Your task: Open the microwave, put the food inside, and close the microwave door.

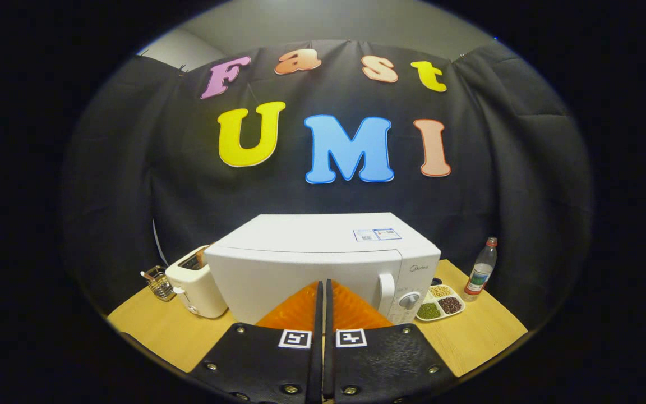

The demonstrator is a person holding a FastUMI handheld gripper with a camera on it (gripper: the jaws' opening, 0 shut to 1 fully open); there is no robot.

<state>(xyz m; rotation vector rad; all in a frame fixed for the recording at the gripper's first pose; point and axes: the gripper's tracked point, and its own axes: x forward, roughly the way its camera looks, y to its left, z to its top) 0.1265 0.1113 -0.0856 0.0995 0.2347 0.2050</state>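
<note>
A white microwave stands on the wooden table with its door closed. Its vertical handle and a round knob sit at the right of its front. My gripper is shut, fingers pressed together with nothing between them, pointing at the door just left of the handle and a little short of it. A white divided dish of food, holding green, dark and pale beans, lies on the table to the right of the microwave.
A white toaster stands left of the microwave, with a small wire basket beyond it. A plastic bottle with a red cap stands behind the dish at the right. Bare table lies at both front corners.
</note>
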